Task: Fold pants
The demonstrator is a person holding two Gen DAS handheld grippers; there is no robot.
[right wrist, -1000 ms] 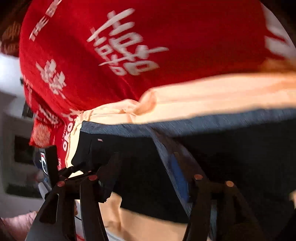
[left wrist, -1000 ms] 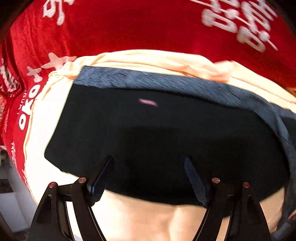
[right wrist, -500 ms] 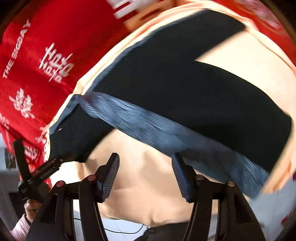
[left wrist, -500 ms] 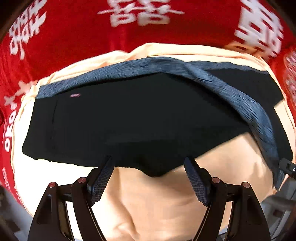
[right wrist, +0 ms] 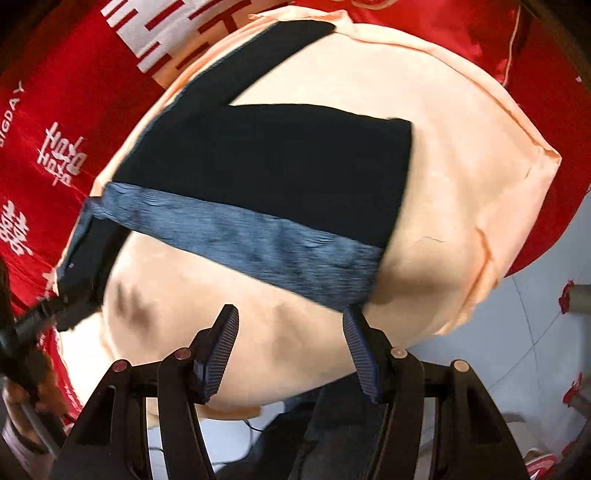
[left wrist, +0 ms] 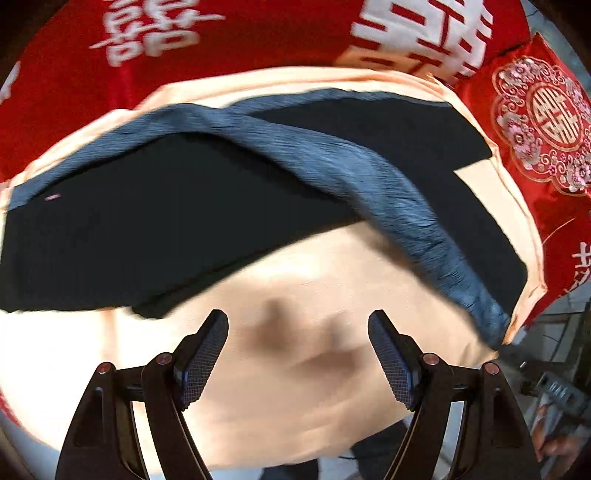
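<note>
Dark navy pants (left wrist: 177,221) with a lighter blue-grey waistband (left wrist: 399,206) lie spread on a peach cloth (left wrist: 295,369). In the right wrist view the pants (right wrist: 280,155) are bent into an angle, with the waistband (right wrist: 258,243) running across in front. My left gripper (left wrist: 297,332) is open and empty, above the peach cloth just short of the pants' near edge. My right gripper (right wrist: 290,325) is open and empty, its right fingertip (right wrist: 351,321) close to the waistband's end. The left gripper (right wrist: 40,314) also shows at the far left, at the pants' other end.
The peach cloth (right wrist: 461,147) lies on a red bedspread (left wrist: 258,33) with white characters. A red embroidered pillow (left wrist: 543,122) sits at the right. The bed's edge and pale floor (right wrist: 535,314) lie to the right.
Both grippers have pulled back from the pants and now stand over the peach cloth. The right gripper, which had the waistband between its fingers, has let it go.
</note>
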